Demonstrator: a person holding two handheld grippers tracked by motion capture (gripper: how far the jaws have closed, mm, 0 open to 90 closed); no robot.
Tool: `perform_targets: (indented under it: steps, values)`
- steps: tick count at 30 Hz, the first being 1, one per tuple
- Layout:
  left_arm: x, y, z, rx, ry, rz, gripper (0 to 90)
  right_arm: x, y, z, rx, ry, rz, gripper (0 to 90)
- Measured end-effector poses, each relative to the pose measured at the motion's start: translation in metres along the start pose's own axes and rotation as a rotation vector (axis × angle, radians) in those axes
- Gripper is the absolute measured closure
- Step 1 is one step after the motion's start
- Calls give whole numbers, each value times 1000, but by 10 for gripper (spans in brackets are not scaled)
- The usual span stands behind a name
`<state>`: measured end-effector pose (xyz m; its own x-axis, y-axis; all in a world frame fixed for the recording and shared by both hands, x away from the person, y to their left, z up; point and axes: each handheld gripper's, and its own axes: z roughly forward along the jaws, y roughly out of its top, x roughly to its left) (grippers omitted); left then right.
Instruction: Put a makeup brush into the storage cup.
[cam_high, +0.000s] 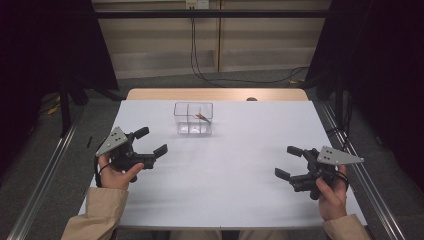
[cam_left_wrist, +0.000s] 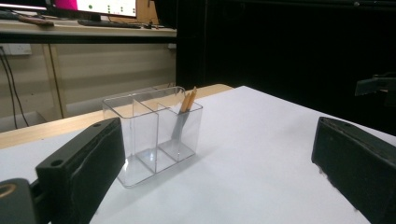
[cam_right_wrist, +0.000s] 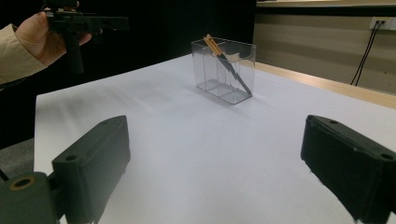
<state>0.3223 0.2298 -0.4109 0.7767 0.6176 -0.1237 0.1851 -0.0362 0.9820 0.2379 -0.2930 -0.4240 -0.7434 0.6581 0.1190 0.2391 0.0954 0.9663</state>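
Both grippers idle, jaws wide, nothing held: left gripper (cam_high: 148, 141), right gripper (cam_high: 288, 162). Clear divided holder (cam_high: 193, 119) sits mid-table toward the far edge, with pencils (cam_left_wrist: 188, 100) leaning in one end compartment. Likely pre-reach; next move probably calls for approaching the holder.

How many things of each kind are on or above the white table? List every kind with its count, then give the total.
Clear divided holder: 1
Pencils in the holder: 2
Hand-held claws, left claw and right claw: 2
Total: 5
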Motion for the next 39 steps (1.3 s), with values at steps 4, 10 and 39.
perform_targets:
  steps: [4,10,39]
  values:
    - [0,-1,-3,-4,5,-5,27,0,0,0,1,0,0,76]
    - [0,-3,-6,4,8,-2,27,0,0,-1,-3,-2,2,76]
    - [0,-8,-24,8,27,-5,27,-2,0,-2,-5,-11,3,76]
